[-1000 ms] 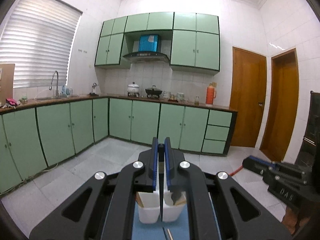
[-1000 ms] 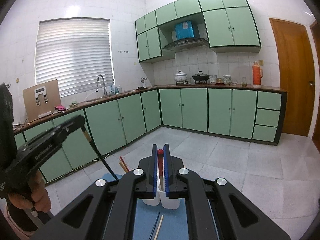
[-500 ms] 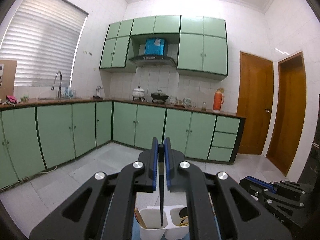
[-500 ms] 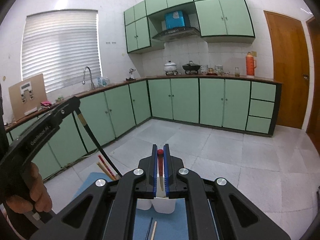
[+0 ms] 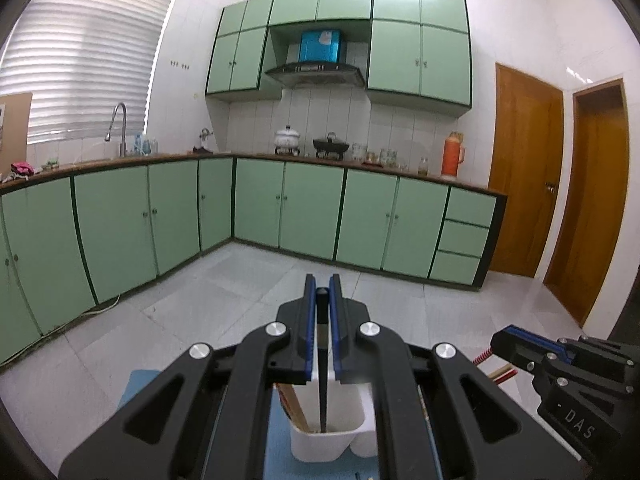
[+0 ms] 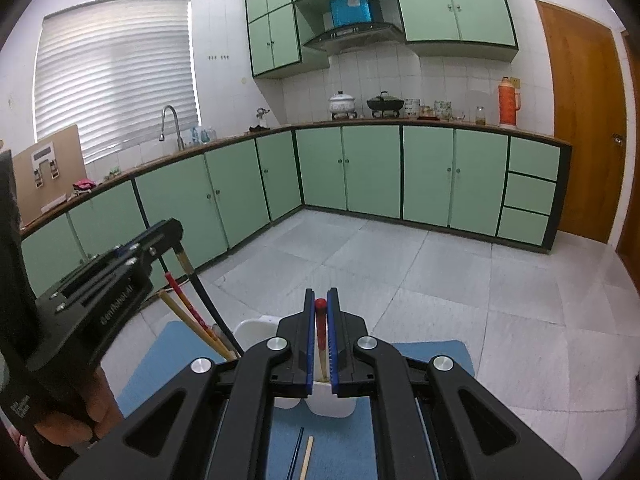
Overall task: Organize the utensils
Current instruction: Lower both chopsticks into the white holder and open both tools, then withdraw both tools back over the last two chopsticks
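My left gripper (image 5: 321, 292) is shut on a black chopstick (image 5: 322, 392) whose lower tip is inside the left compartment of a white utensil holder (image 5: 326, 442), beside wooden chopsticks (image 5: 294, 406). My right gripper (image 6: 321, 304) is shut on a red-tipped wooden chopstick (image 6: 321, 336) that reaches down into the white holder's (image 6: 332, 402) right compartment. The left gripper (image 6: 160, 240) shows at the left in the right wrist view, with the black chopstick (image 6: 208, 304) slanting down into the holder. The right gripper (image 5: 520, 344) shows at the right in the left wrist view.
The holder stands on a blue mat (image 6: 436, 354). A dark chopstick (image 6: 296, 454) and a wooden chopstick (image 6: 307, 458) lie on the mat in front of it. Green cabinets (image 6: 372, 172) and a tiled floor (image 6: 460, 280) lie beyond.
Both grippers have come down with their chopsticks. The black chopstick's tip has gone into the left compartment and the red-tipped one into the right compartment.
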The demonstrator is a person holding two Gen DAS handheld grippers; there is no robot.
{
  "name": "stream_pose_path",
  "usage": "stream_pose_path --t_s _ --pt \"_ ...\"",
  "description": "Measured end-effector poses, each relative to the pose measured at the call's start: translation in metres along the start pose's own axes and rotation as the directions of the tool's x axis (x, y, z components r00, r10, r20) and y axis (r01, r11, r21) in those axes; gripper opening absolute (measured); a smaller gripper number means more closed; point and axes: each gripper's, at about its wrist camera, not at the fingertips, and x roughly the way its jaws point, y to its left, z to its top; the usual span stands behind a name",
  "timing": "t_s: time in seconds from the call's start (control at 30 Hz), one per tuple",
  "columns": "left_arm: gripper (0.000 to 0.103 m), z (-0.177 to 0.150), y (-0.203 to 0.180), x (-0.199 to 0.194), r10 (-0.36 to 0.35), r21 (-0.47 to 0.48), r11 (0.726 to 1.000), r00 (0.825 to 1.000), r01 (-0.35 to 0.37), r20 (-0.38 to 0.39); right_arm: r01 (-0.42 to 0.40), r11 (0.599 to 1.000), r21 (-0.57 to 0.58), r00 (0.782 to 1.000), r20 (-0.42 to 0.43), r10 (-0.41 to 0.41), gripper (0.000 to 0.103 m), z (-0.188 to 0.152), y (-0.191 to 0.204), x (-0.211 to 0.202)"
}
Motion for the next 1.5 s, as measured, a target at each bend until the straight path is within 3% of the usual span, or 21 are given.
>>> stream_pose_path --t_s 0.27,0.37,0.43,0.47,0.57,0.67,0.73,0.87,1.0,1.3,1.5 --pt "0.006 -0.017 0.008 0.013 0.005 0.003 1.000 0.996 -0.005 -0.085 -0.012 1.000 -0.008 0.999 -0.047 0.012 0.006 -0.011 0.002 0.013" --pt "0.007 -0.021 0.008 0.011 0.017 0.022 1.000 0.996 -0.015 -0.084 -0.016 1.000 -0.026 0.998 -0.064 0.015 0.006 -0.016 0.003 0.014" --pt "0.014 -0.021 0.009 0.008 0.012 0.024 1.000 0.996 -0.010 -0.089 -0.020 0.999 -0.031 0.998 -0.062 0.018 0.006 -0.016 0.005 0.011" --pt "0.023 -0.020 0.010 0.006 0.013 0.024 1.000 0.996 -0.011 -0.086 -0.021 0.999 -0.029 0.999 -0.049 0.019 0.007 -0.016 0.005 0.006" --pt "0.037 -0.015 0.009 -0.006 0.005 0.026 1.000 0.998 -0.004 -0.062 -0.031 0.999 -0.023 1.000 0.001 0.031 0.020 -0.012 0.004 -0.012" --pt "0.049 -0.010 0.008 -0.023 -0.005 0.034 0.999 0.999 0.006 -0.033 -0.028 0.999 -0.020 0.998 0.052 0.029 0.025 -0.007 0.000 -0.033" --pt "0.051 -0.008 0.007 -0.034 -0.020 0.030 0.999 1.000 0.020 -0.019 -0.020 1.000 -0.017 0.996 0.082 0.021 0.033 -0.005 -0.002 -0.045" --pt "0.066 -0.011 0.003 -0.063 -0.034 0.043 0.999 0.999 0.033 0.015 0.007 1.000 -0.006 0.988 0.154 -0.006 0.057 -0.008 -0.006 -0.077" --pt "0.076 -0.022 0.001 -0.093 -0.043 0.058 0.998 0.999 0.041 0.034 0.021 1.000 0.008 0.983 0.184 -0.022 0.068 -0.022 -0.010 -0.098" --pt "0.090 -0.063 0.004 -0.144 -0.035 0.061 0.998 0.999 0.035 0.014 0.024 0.999 0.031 0.979 0.201 -0.030 0.086 -0.073 -0.013 -0.133" --pt "0.090 -0.100 0.009 -0.163 -0.019 0.064 0.998 0.998 0.022 -0.057 0.011 0.997 0.072 0.987 0.157 -0.022 0.087 -0.108 -0.010 -0.140"
